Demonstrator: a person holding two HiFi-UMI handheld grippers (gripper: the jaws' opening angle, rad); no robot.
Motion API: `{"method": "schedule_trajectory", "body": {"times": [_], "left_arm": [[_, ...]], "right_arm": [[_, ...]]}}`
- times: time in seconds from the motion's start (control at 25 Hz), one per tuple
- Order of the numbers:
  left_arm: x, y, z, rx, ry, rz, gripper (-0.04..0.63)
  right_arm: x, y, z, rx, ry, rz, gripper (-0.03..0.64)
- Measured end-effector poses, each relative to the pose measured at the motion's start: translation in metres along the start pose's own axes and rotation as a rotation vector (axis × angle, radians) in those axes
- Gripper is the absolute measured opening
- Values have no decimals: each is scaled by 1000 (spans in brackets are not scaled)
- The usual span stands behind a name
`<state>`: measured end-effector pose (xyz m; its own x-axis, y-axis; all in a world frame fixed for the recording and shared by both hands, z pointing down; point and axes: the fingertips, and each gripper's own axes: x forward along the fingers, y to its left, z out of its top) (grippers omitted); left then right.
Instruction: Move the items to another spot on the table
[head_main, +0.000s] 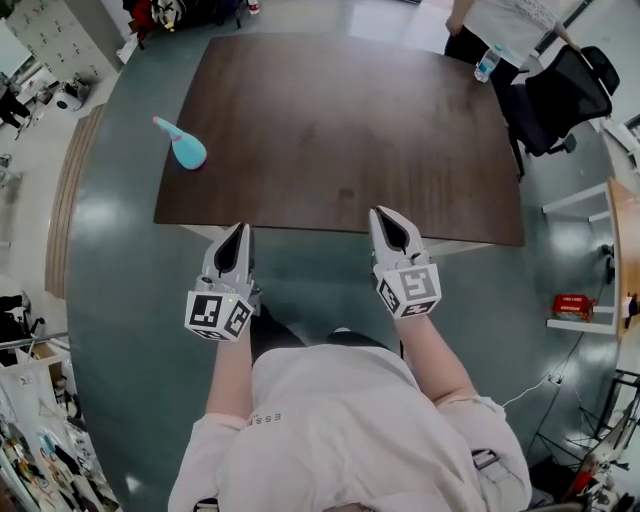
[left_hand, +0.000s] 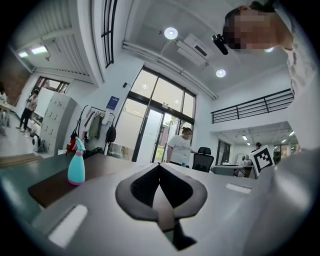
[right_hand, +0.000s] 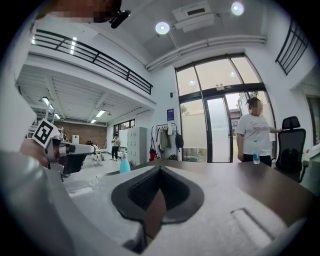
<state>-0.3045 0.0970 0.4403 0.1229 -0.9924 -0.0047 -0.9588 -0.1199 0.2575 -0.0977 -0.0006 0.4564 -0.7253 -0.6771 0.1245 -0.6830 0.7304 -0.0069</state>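
Note:
A teal spray bottle (head_main: 182, 146) with a pink top stands on the left part of the dark brown table (head_main: 340, 130). It also shows in the left gripper view, spray bottle (left_hand: 76, 169), and far off in the right gripper view, spray bottle (right_hand: 124, 164). A small water bottle (head_main: 486, 64) stands at the table's far right corner. My left gripper (head_main: 240, 230) and right gripper (head_main: 383, 212) hover side by side just short of the table's near edge, both pointing level at it. In each gripper view the jaws meet at the tips with nothing between them, left gripper (left_hand: 159, 166), right gripper (right_hand: 160, 167).
A person (head_main: 500, 25) stands at the table's far right corner beside a black office chair (head_main: 560, 95). A white shelf (head_main: 585, 260) with a red box (head_main: 572, 305) is on the right. Coat racks and lockers line the far wall.

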Motion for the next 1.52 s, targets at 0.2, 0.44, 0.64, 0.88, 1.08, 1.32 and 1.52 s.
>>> {"method": "schedule_trajectory", "body": {"times": [0.2,0.44,0.64,0.88,1.08,1.32,1.52], "left_arm": [[0,-58,-12,-14,26,-28,8],[12,-124,-14,-14,66,-115,8],[11,-150,-7,3,91,-173,8],[6,-147,10,41,65,-196,8],[-8,-151,24,47,50,-214,8],[-14,-156,20,57,69,-242,8],[-19,-155,18,65,83,-267,8]], "right_arm": [[-48,-15,-4,-4,10,19,-9],[-91,-35,-4,-36,35,19,-9],[-110,-36,-3,-9,36,15,-9],[-105,-16,8,2,-1,25,-9],[-110,-5,18,32,-15,28,-9],[-116,8,24,-26,-25,39,-9],[-120,14,20,-6,-18,21,-9]]}}
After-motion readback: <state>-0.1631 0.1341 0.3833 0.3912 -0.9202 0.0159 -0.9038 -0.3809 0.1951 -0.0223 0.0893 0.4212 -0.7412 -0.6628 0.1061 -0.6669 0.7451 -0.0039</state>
